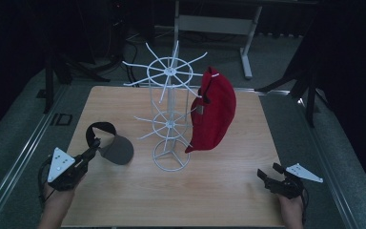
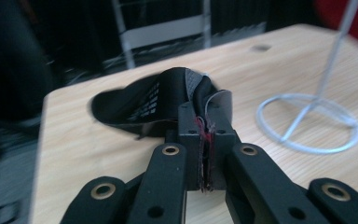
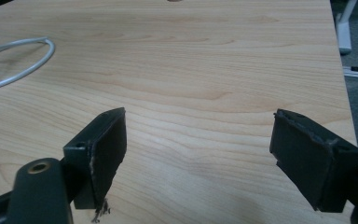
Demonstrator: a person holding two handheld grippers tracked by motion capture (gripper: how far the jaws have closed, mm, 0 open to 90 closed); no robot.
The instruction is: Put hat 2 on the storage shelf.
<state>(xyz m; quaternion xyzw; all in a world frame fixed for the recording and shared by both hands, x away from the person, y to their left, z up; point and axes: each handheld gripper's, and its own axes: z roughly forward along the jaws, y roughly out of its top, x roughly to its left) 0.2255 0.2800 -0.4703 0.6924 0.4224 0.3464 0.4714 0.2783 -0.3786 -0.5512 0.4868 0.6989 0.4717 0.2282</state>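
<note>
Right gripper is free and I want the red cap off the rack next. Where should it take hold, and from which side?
Grip the red cap at its lower edge, hanging free below the white wire rack's arm. Bring the open right gripper from the cap's right, away from the spokes. The fabric there looks thin enough to pinch.

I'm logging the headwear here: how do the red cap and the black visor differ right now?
The red cap hangs on the white wire rack; the black visor lies on the table. The cap has a full crown; the visor is an open band with a grey brim. The left hand-held gripper is shut on the visor; nothing grips the cap. Both are headwear.
</note>
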